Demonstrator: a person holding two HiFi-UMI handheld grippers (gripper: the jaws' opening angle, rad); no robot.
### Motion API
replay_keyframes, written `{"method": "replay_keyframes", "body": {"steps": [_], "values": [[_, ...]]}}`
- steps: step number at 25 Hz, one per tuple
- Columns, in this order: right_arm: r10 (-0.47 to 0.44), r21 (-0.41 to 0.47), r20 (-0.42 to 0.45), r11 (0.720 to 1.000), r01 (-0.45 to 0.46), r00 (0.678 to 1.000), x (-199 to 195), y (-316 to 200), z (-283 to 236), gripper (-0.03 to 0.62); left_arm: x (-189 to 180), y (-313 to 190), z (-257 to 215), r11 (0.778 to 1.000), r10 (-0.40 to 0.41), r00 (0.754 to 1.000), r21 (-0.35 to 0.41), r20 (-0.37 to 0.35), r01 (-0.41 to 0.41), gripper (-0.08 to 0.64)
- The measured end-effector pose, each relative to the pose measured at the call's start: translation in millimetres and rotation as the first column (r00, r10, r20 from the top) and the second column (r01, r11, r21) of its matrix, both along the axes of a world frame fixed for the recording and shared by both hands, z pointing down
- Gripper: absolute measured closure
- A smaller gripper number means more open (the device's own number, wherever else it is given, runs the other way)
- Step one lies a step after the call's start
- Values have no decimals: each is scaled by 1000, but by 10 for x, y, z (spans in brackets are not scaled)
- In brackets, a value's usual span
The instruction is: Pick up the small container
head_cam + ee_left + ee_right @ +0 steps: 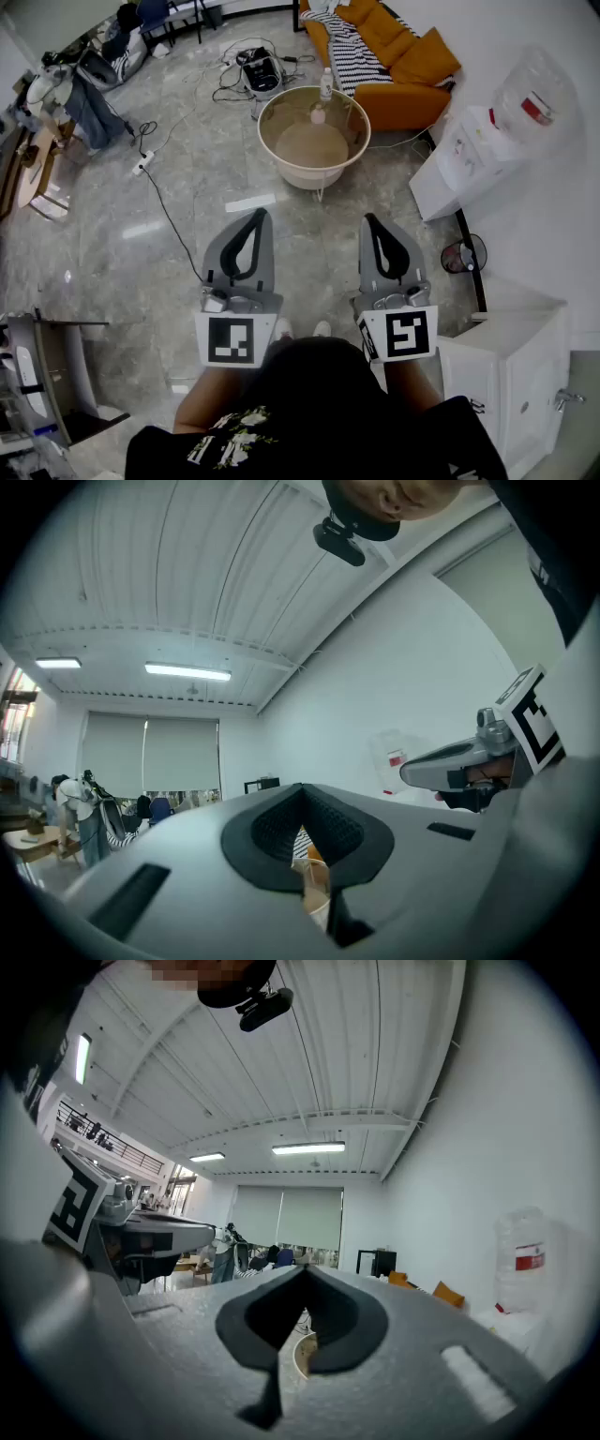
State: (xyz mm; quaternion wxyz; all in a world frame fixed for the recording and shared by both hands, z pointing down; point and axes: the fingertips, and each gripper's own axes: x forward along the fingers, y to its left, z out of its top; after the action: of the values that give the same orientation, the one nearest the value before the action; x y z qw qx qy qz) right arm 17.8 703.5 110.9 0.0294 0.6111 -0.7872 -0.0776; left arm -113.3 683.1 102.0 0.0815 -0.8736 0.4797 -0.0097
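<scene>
Marble floor [112, 234] spreads wide under the person, who holds both tools side by side and level, pointing toward a round desk [314, 145] with a pale raised rim. On that desk, near its far edge, stands the small container [317, 114], a little pink bottle, upright and well apart from both tools. A clear bottle [326, 84] shows just beyond it at the far rim; whether it stands on the desk cannot be told. The left claw [260, 216] is closed, its two grey jaws meeting at the tips and leaving only the dark padded loop between them, with nothing gripped. The right claw [371, 220] is closed in the same way, tips together and empty. Through each loop, in the gripper views, a sliver of the desk's rim shows far ahead. Each tool carries its black-and-white marker cube [234, 339] at the near end, close to the person's body. Behind the desk sits an orange sofa [403, 56] with a striped cloth [352, 52] draped over it. A water dispenser [469, 150] stands against the right wall, a small fan [464, 255] is on the floor near it, and a white cabinet [511, 366] is closer in on the right. A black cable [169, 216] trails across the floor on the left.
</scene>
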Motion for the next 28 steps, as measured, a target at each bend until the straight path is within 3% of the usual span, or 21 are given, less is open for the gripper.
{"method": "replay_keyframes", "body": {"steps": [11, 21, 28], "values": [[-33, 4, 7, 999, 33, 999, 87, 34, 45, 598, 164, 30, 21, 1000, -6, 1000, 11, 29, 6, 554], [-61, -1, 40, 998, 61, 997, 399, 132, 155, 597, 442, 168, 200, 999, -15, 999, -31, 43, 16, 554], [-97, -7, 12, 995, 97, 995, 613, 210, 399, 597, 470, 260, 487, 993, -91, 995, -70, 30, 93, 554]]}}
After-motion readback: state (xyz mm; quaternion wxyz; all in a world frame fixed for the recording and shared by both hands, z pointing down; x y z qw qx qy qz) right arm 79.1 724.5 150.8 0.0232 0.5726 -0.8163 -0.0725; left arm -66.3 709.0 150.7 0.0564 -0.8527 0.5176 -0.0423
